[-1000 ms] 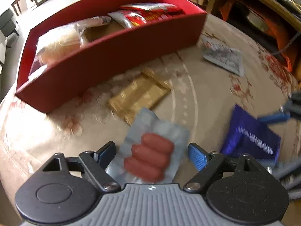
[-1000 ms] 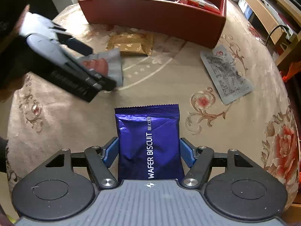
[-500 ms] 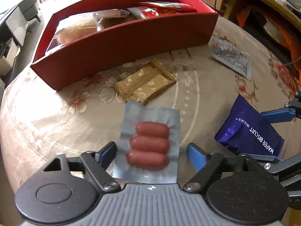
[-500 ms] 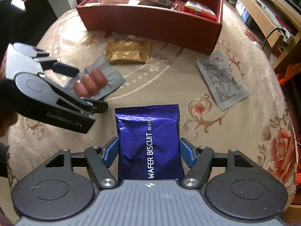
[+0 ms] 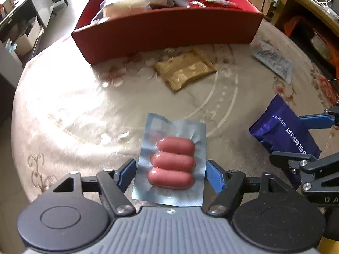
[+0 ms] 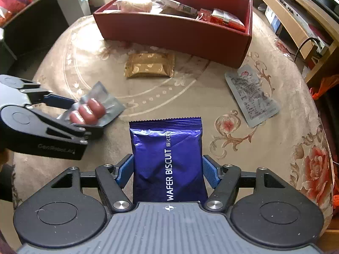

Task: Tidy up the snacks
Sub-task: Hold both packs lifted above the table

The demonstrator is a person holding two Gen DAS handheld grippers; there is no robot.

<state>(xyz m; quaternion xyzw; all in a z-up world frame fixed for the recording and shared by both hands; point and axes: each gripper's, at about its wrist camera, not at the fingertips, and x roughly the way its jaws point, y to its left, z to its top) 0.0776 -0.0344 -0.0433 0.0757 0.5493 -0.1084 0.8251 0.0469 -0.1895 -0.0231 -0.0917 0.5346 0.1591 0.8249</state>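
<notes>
A silver vacuum pack of three pink sausages (image 5: 173, 160) sits between the blue pads of my left gripper (image 5: 170, 170), which press on its two side edges. In the right wrist view the same sausage pack (image 6: 93, 110) hangs tilted in the left gripper (image 6: 78, 116), just above the cloth. My right gripper (image 6: 167, 168) is shut on a blue wafer biscuit pack (image 6: 167, 148), gripping both sides. The wafer pack (image 5: 284, 127) also shows at the right of the left wrist view. A red open box (image 6: 173, 36) holding several snacks stands at the far side of the table.
A gold packet (image 6: 150, 65) lies on the floral tablecloth just in front of the red box (image 5: 169, 29). A grey printed sachet (image 6: 252, 95) lies to the right of it. Shelves and furniture surround the round table; its edge curves close on the left and right.
The left gripper's jaws narrowed onto the sausage pack, and the gripper rolled and shifted, now holding the pack nearer the wafer pack. The right gripper and its wafer pack have stayed put.
</notes>
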